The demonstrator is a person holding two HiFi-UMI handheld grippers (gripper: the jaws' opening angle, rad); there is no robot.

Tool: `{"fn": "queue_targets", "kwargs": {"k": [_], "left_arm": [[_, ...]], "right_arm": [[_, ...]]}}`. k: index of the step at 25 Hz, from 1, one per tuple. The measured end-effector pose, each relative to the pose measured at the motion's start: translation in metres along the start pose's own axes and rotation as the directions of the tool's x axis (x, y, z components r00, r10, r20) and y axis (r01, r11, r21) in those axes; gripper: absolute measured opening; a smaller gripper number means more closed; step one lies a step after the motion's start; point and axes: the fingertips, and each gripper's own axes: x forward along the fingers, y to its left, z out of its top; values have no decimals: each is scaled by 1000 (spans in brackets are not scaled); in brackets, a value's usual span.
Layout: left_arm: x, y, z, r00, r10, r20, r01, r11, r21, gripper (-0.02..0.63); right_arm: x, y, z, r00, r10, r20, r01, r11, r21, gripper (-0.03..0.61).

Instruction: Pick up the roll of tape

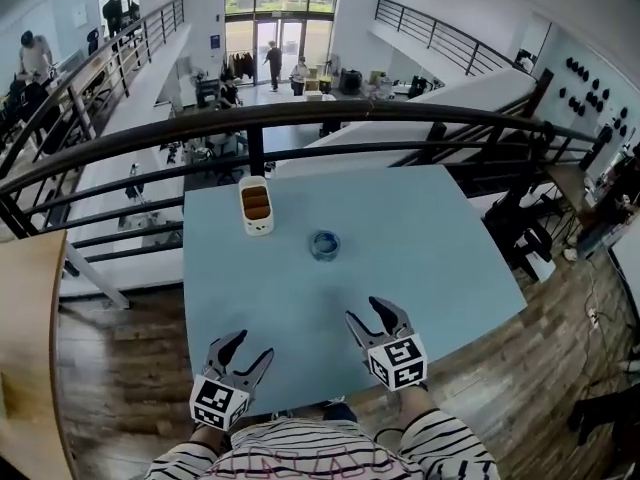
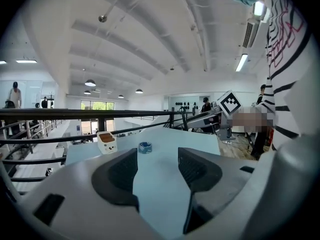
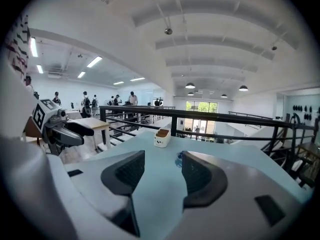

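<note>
Head view: both tongs [image 1: 252, 345] [image 1: 365, 310] gaping, empty.

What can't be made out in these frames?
- Small blue roll of tape: tiny in head view; in right gripper view, partly behind a jaw of the right hand-held gripper.
- White tub with brown contents: contents too small to identify, all views.
- Light blue table: legs hidden under its top, every view.

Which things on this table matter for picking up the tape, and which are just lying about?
For the job:
tape
left claw, open and empty
right claw, open and empty

Just lying about:
white box, left of the tape and farther back on the table
</note>
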Motion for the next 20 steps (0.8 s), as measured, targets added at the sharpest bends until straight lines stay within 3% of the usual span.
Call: {"fn": "queue_targets", "kwargs": {"k": [8,15,20], "left_arm": [[23,12,9,989,148,-4,-148,987,-64,233],[45,21,5,973,229,-31,-231,969,-90,235],[52,25,-5,956,287,-59,-292,949,-122,233]], "right_arm": [[57,-49,18,993,96,-65,-104,987,-120,225],[116,-78,30,979,166,-116,-190,953,-236,225],[160,-84,19,960,212,-182,-258,923,-287,225]]}}
